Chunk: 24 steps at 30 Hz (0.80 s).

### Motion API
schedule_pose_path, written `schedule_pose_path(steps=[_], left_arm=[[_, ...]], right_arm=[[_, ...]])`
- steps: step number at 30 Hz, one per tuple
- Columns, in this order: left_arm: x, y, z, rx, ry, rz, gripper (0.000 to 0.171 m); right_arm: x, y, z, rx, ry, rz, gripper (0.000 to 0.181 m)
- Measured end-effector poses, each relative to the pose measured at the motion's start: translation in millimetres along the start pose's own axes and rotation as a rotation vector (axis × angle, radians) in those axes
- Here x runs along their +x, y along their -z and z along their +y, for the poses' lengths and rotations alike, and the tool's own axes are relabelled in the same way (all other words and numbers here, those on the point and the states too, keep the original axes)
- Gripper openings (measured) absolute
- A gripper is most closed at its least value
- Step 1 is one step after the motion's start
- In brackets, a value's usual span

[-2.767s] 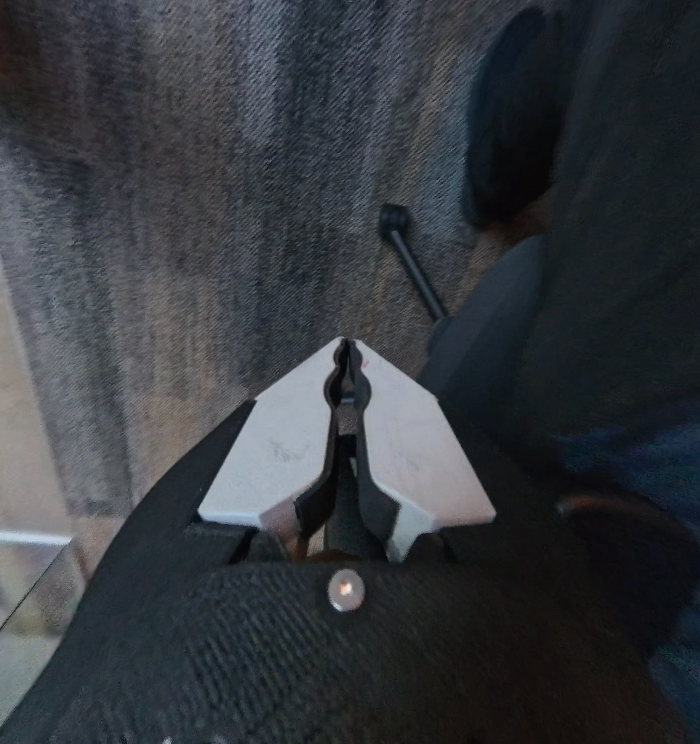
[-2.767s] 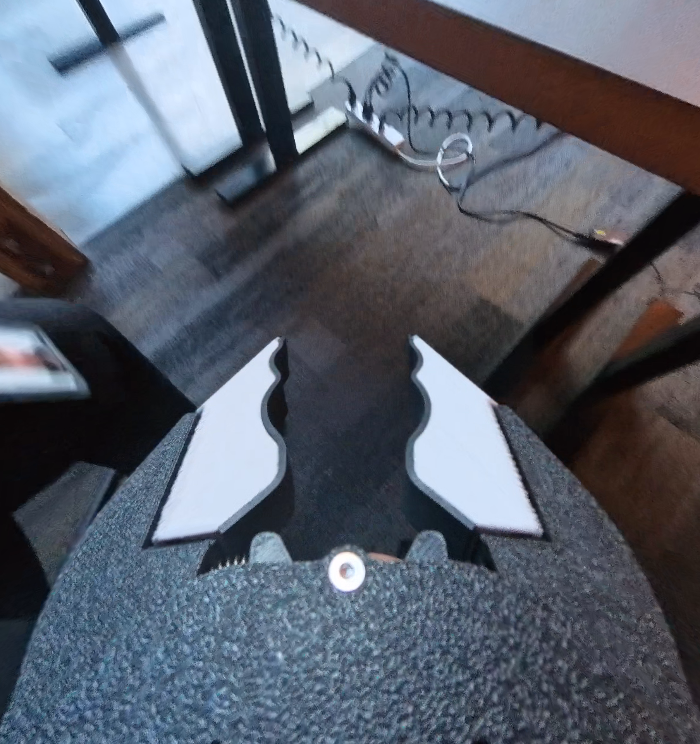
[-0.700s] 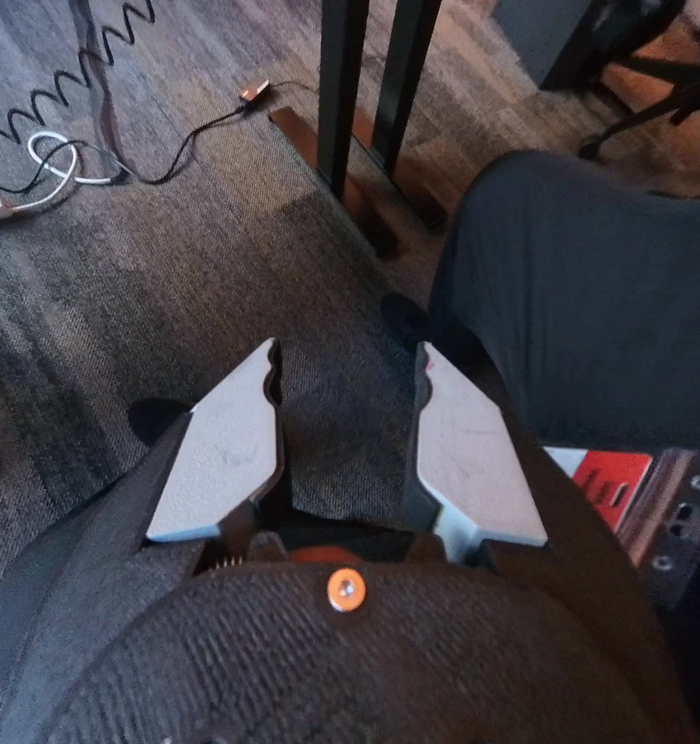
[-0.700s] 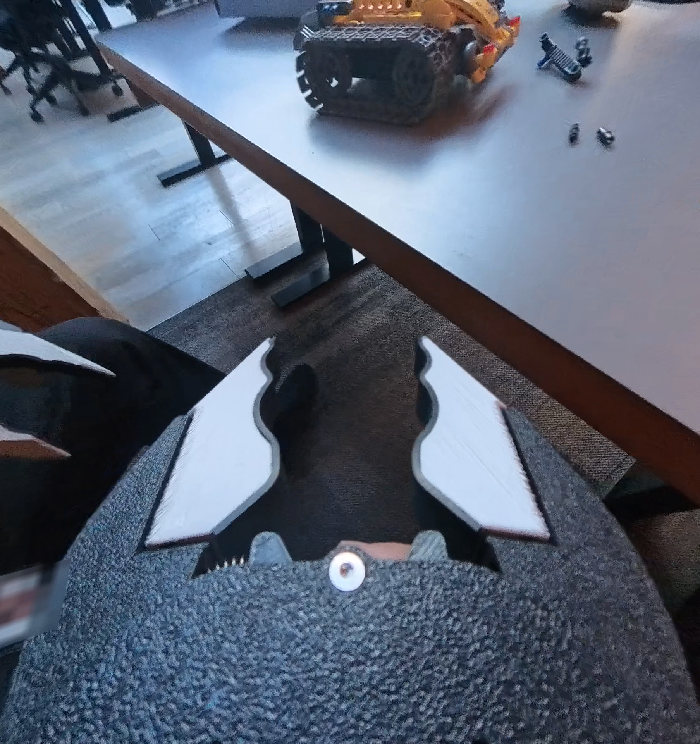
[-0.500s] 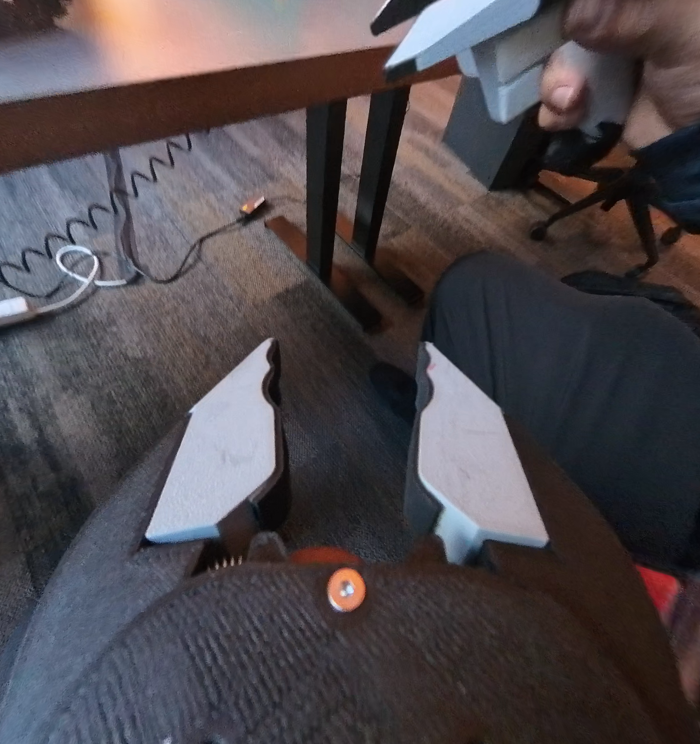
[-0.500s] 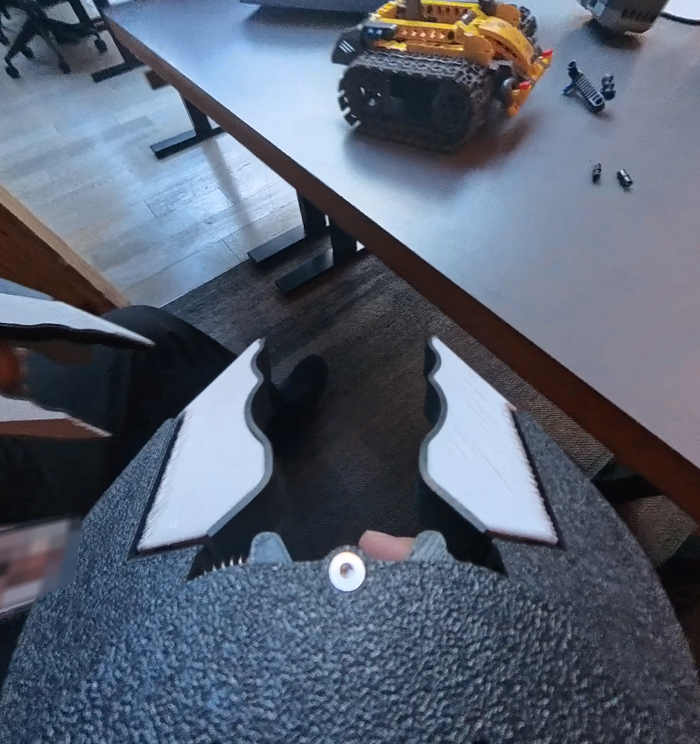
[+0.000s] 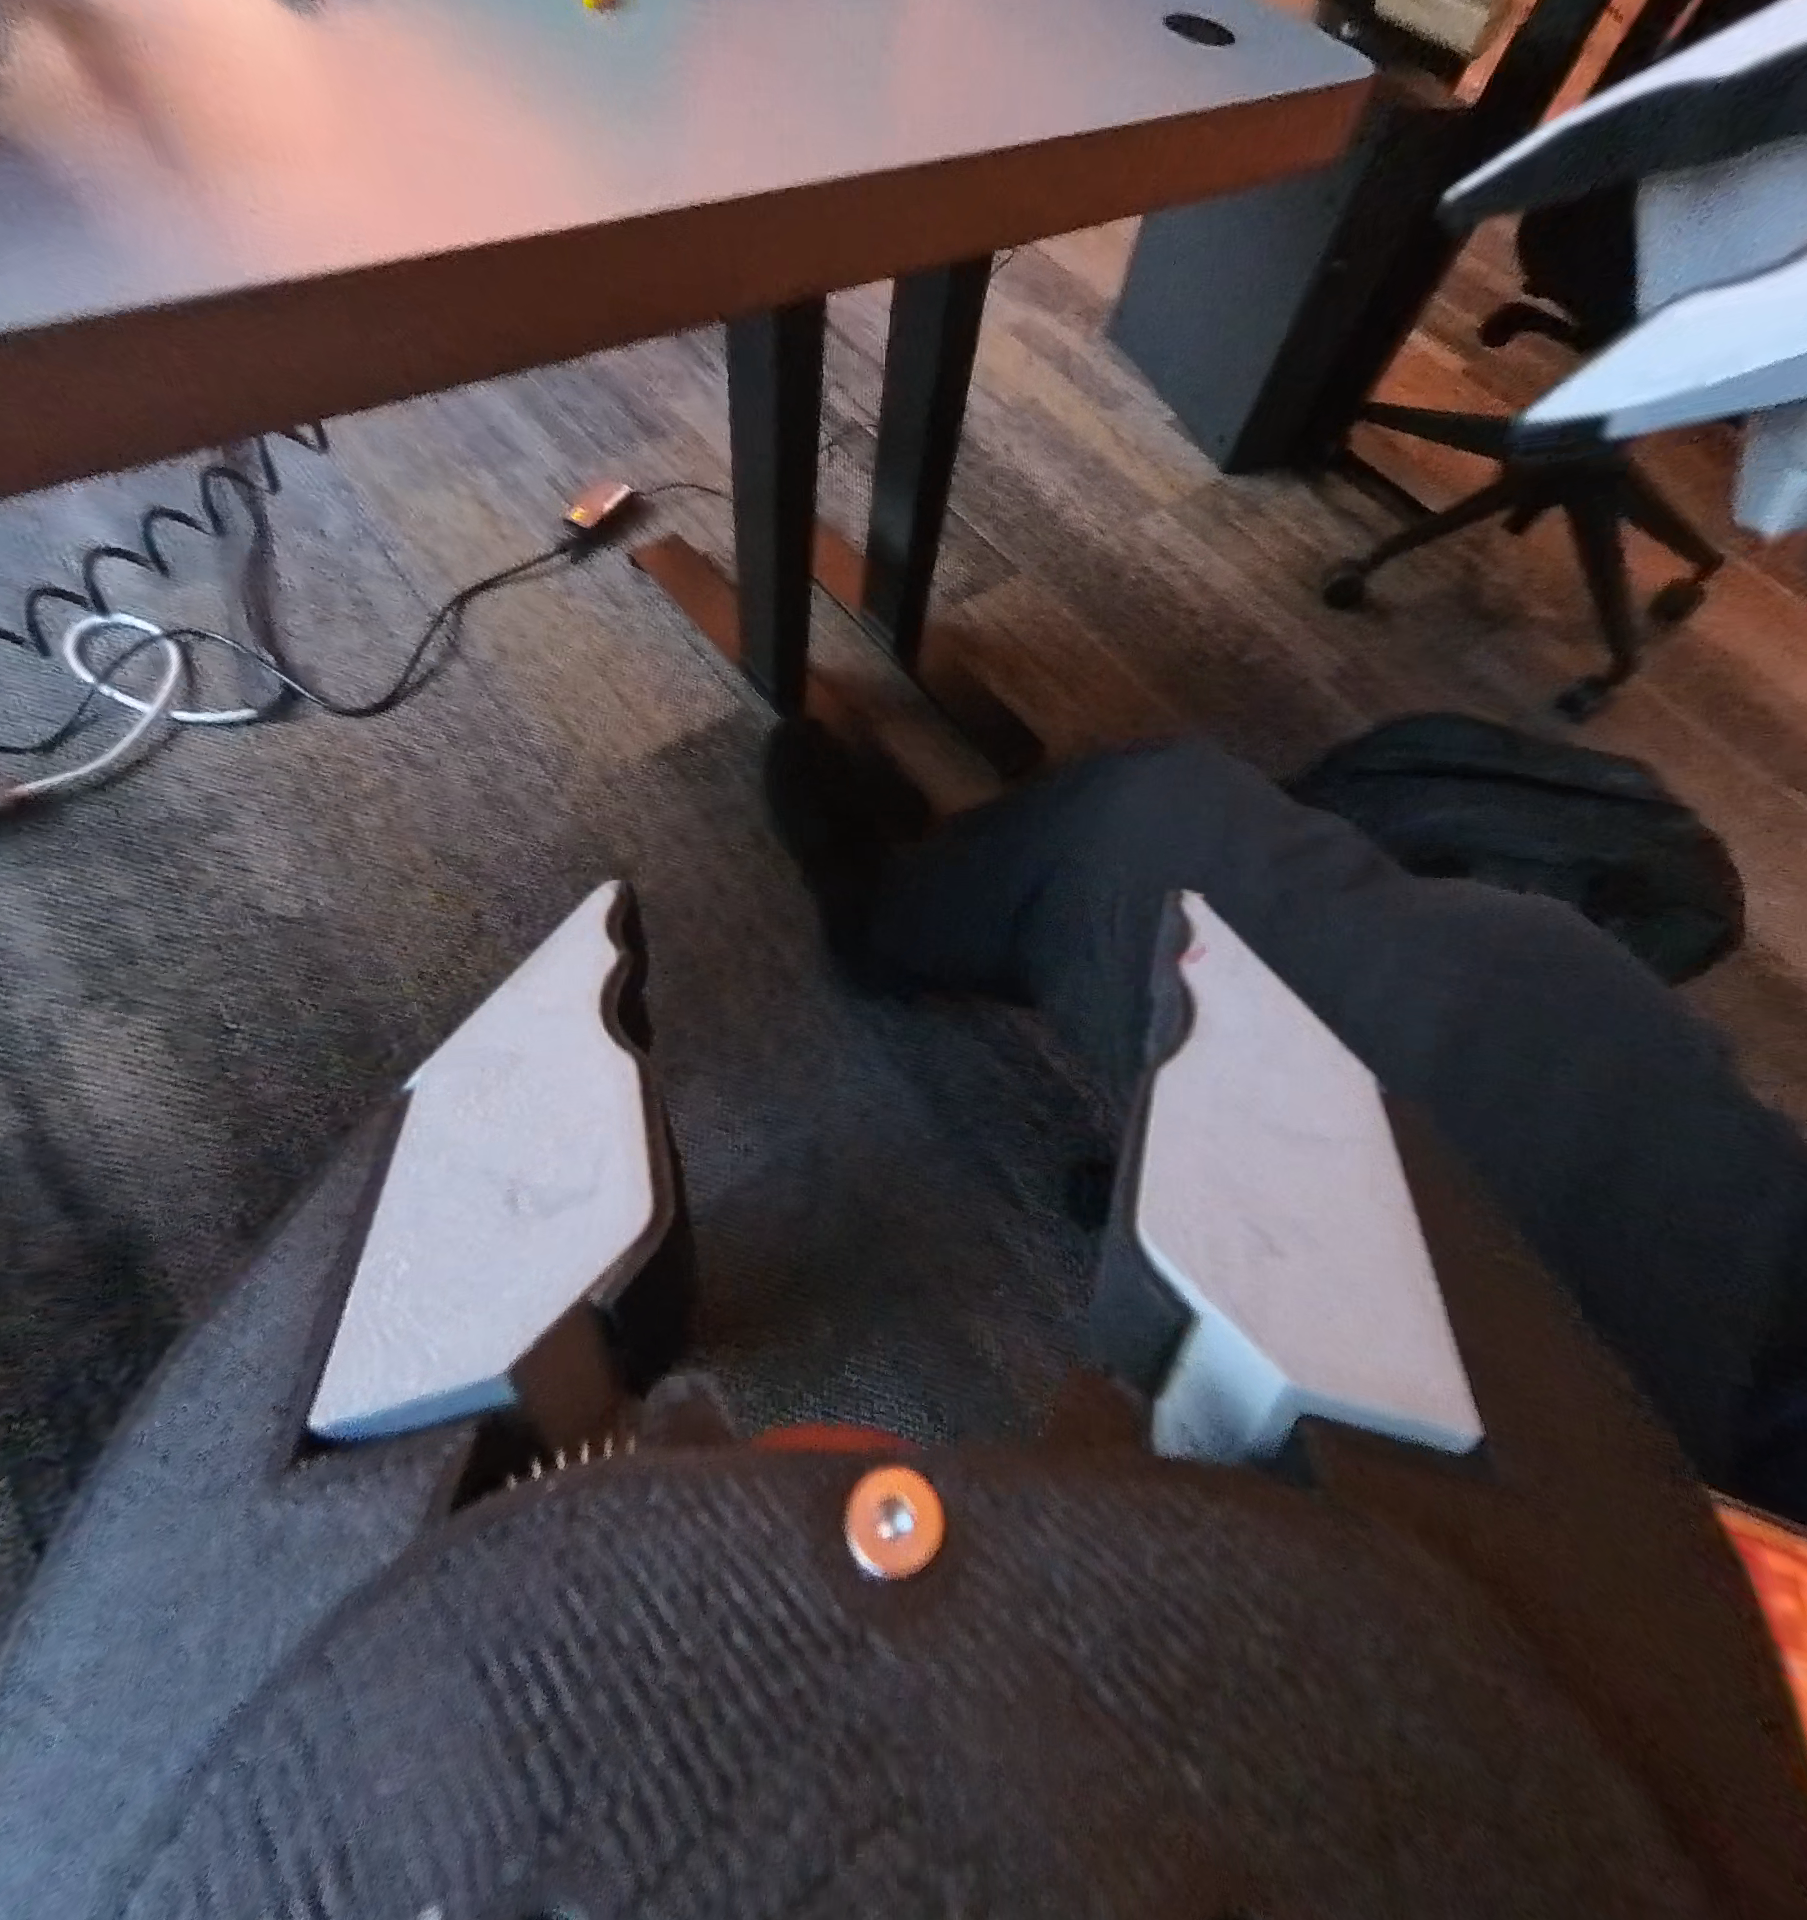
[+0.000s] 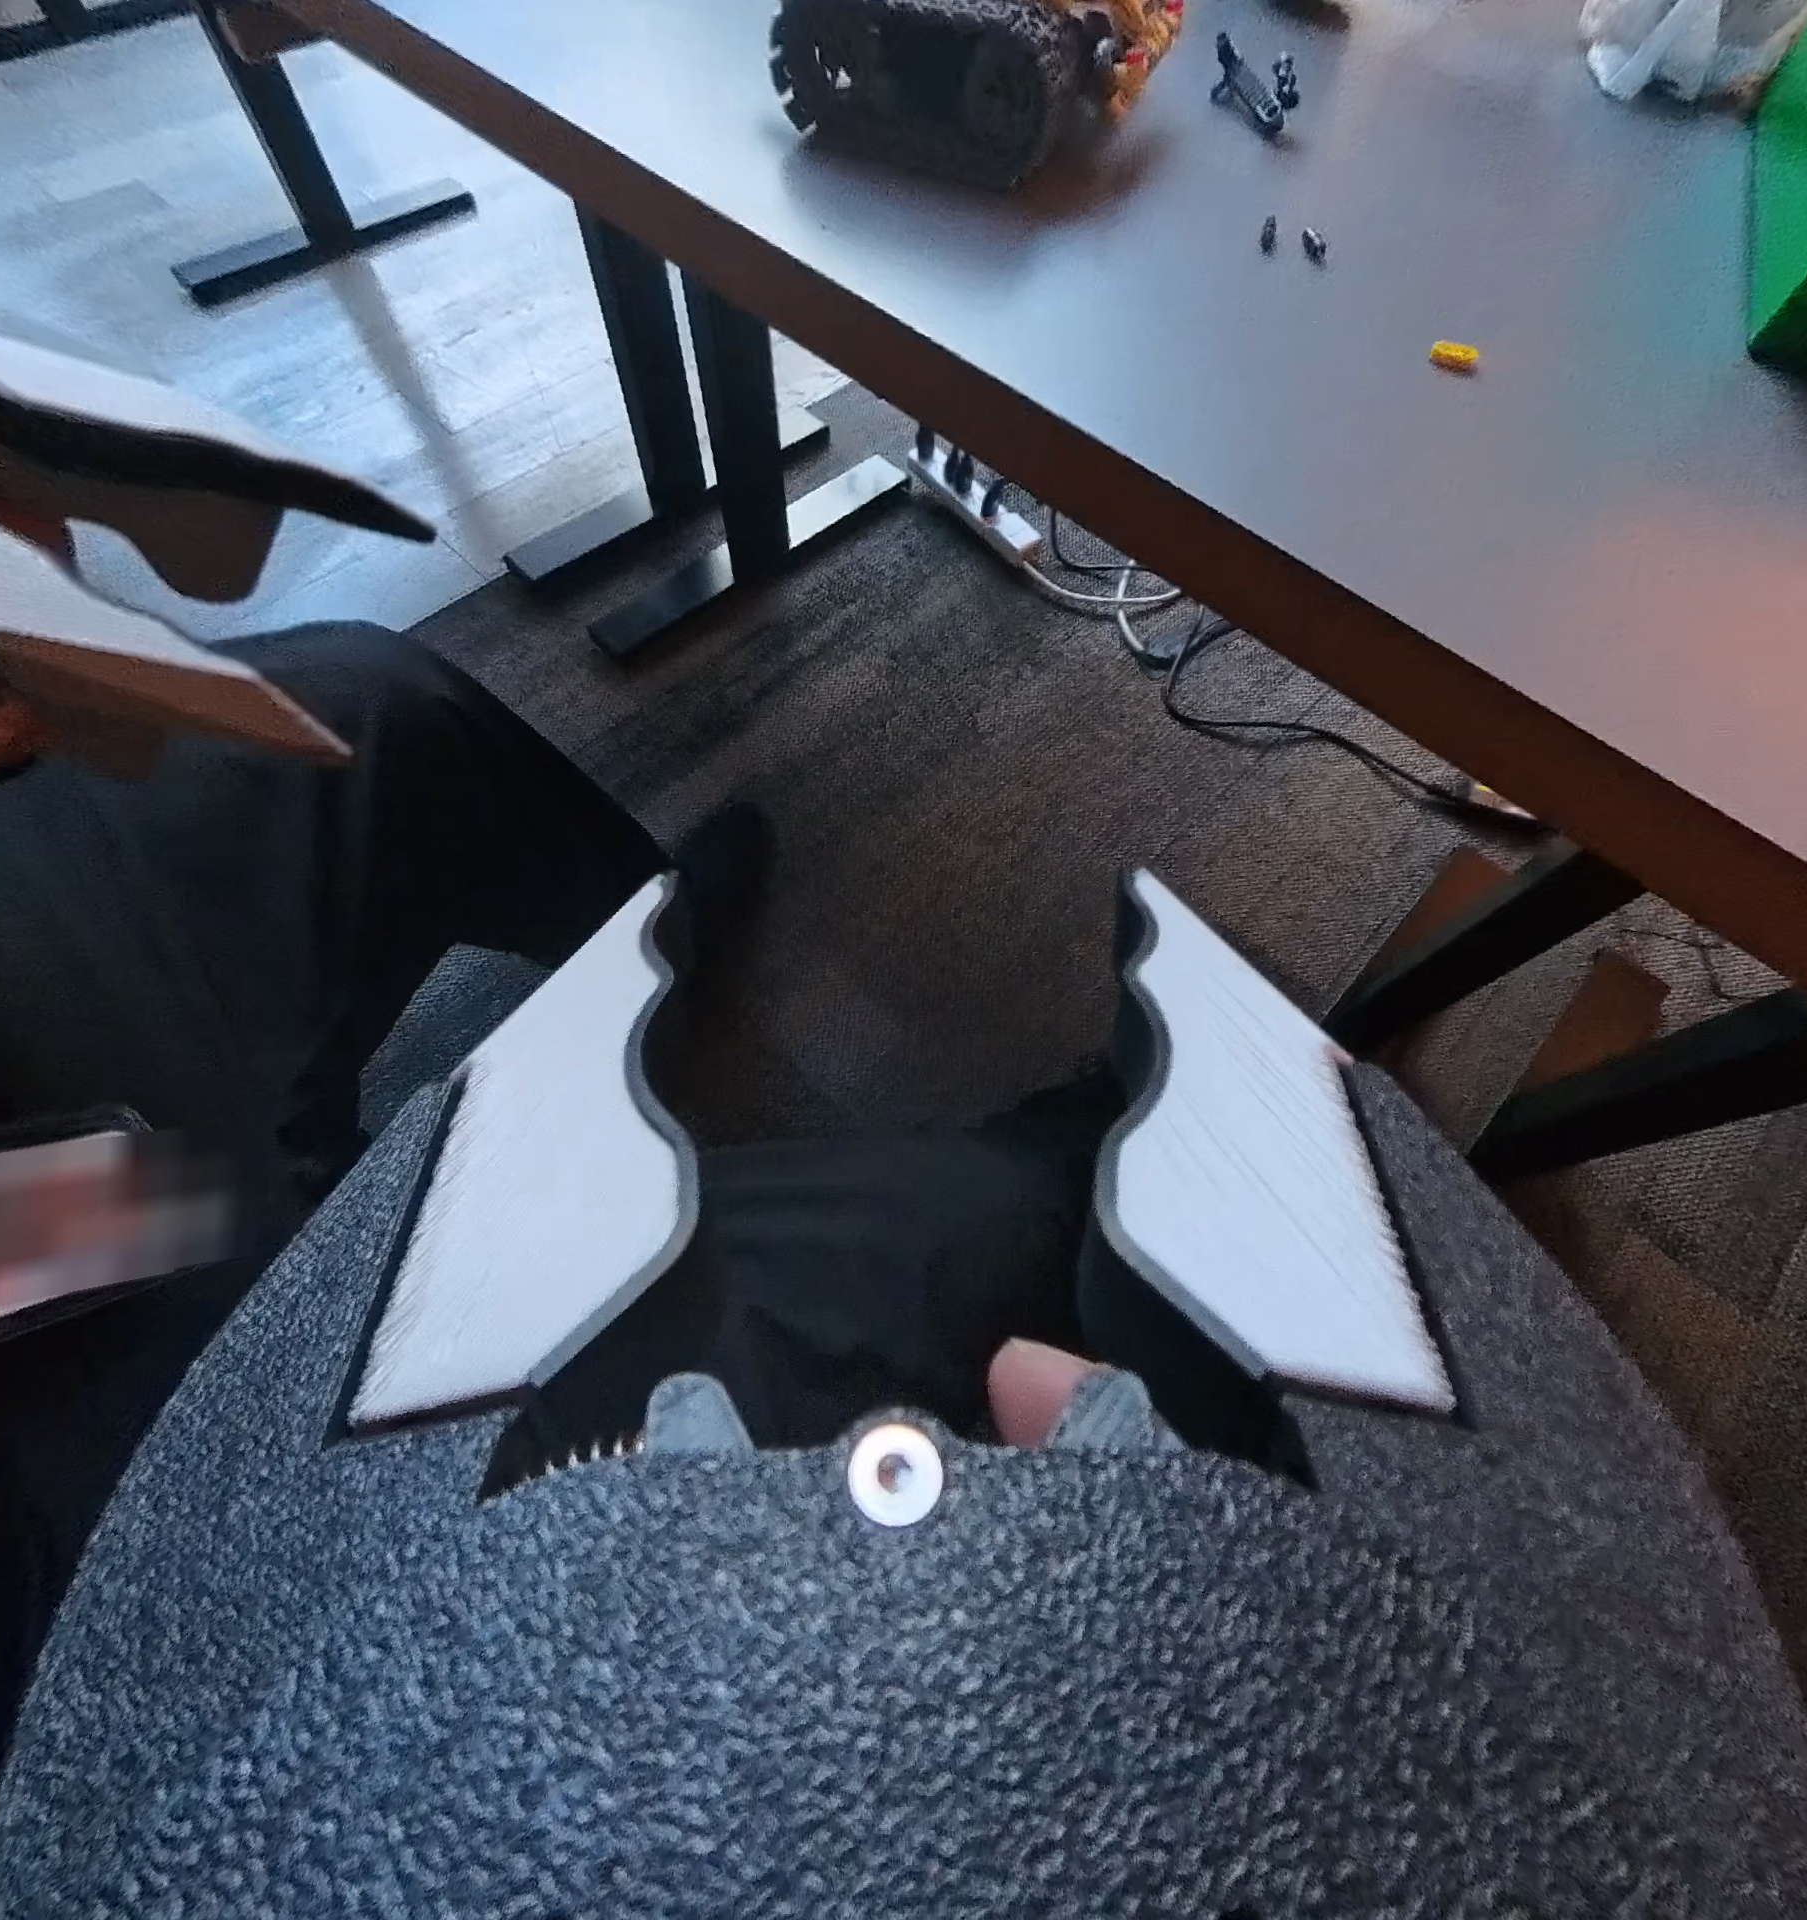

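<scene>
Left gripper (image 7: 899, 914) and right gripper (image 8: 899, 894) both spread wide, empty, over carpet (image 7: 255, 935), tracked toy (image 8: 940, 83) cut off at table (image 8: 1398, 416) top

Table (image 8: 1398, 436) top was smooth, semi-gloss; carpet (image 7: 255, 987) rough woven; right gripper (image 8: 899, 914) body grainy matt plastic, bright metal screw (image 8: 895, 1473).

The left gripper (image 7: 899, 914) hangs below the dark table's (image 7: 670, 156) near edge with its white fingers spread wide and nothing between them, pointing down at grey carpet (image 7: 255, 935) beside the person's dark-trousered leg (image 7: 1398, 987). The right gripper (image 8: 899, 894) (equally wide, equally empty) is also short of that table (image 8: 1294, 416), above the person's other leg (image 8: 878, 1226); on the tabletop beyond stands a tracked toy vehicle (image 8: 940, 83).
</scene>
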<state>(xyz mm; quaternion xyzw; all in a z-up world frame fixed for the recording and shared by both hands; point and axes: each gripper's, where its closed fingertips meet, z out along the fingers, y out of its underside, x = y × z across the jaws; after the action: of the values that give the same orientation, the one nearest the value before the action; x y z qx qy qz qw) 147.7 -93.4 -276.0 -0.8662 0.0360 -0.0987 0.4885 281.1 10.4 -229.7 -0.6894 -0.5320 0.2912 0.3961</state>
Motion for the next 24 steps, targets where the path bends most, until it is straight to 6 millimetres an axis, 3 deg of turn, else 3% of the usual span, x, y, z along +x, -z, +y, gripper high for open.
schedule_pose_path(steps=[2, 5, 8, 10, 13, 16, 19, 24], left_arm=[[2.2, -1.5, 4.9, -0.005, 0.002, -0.013, 0.095], [-10.4, -3.0, 14.3, -0.023, -0.036, -0.045, 0.095], [-37.0, -5.8, 29.1, -0.058, -0.046, -0.092, 0.094], [-53.8, -7.0, 35.5, -0.057, 0.006, -0.093, 0.093], [-86.4, -10.2, 44.1, -0.056, 0.083, -0.108, 0.086], [-115.3, -15.6, 53.7, -0.133, 0.119, -0.107, 0.084], [-141.2, -16.2, 31.5, -0.124, 0.078, -0.114, 0.077], [-184.0, -24.6, -32.8, -0.073, -0.070, -0.101, 0.075]], right_arm=[[7.3, -9.1, -7.3, 0.001, -0.010, -0.031, 0.081], [18.6, -42.7, -27.0, 0.010, 0.014, -0.060, 0.079], [40.7, -83.3, -53.3, 0.026, 0.073, -0.059, 0.071], [62.4, -105.2, -76.6, 0.050, 0.109, -0.054, 0.058], [98.9, -140.3, -110.9, 0.054, 0.109, -0.066, 0.054], [124.0, -177.9, -150.1, 0.098, 0.123, -0.080, 0.037], [137.3, -223.2, -174.5, 0.063, 0.155, -0.100, 0.032], [151.1, -292.8, -205.3, 0.030, 0.209, -0.175, 0.031]])
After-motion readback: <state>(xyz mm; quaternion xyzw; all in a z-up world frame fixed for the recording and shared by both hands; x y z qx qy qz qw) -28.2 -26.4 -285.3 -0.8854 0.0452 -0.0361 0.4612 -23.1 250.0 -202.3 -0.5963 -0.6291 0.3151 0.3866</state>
